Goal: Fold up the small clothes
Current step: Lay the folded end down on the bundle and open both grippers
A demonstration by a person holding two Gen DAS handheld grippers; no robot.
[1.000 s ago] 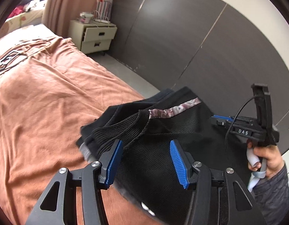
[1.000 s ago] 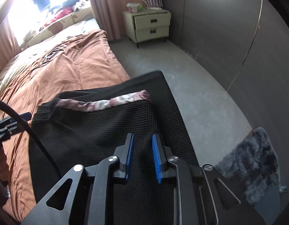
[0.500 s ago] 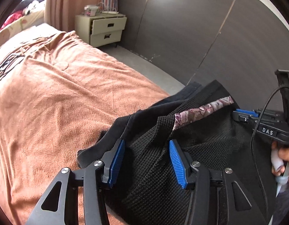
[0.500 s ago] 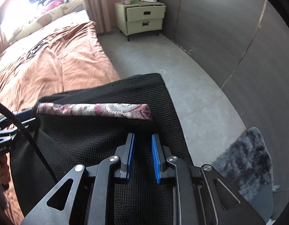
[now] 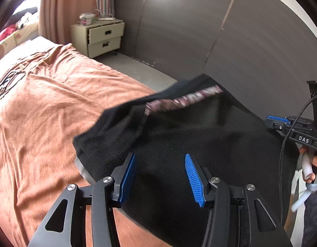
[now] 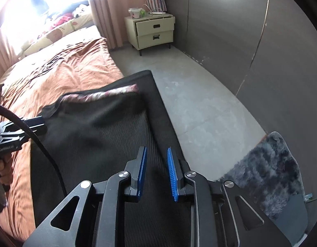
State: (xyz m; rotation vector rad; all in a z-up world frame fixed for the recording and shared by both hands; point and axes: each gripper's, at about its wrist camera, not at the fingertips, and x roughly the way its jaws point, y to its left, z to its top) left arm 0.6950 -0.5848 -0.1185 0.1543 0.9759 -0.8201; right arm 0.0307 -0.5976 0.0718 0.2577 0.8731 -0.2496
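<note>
The black garment [image 5: 199,131] with a pink patterned band [image 5: 185,100] lies spread in front of both grippers, over the edge of the orange bed cover [image 5: 45,107]. The left gripper [image 5: 158,177] is wide open, its blue pads over the near left part of the cloth. The right gripper [image 6: 156,173] stands at the garment's right edge; its jaws are parted with a narrow gap, and I see no cloth pinched between them.

Each wrist camera looks forward and down along its own jaws, close over a black garment [image 5: 199,135] at the bed's [image 5: 45,111] edge. Both views share the garment, the bed, the nightstand [image 6: 152,32] and the grey wall panels [image 6: 230,30].
</note>
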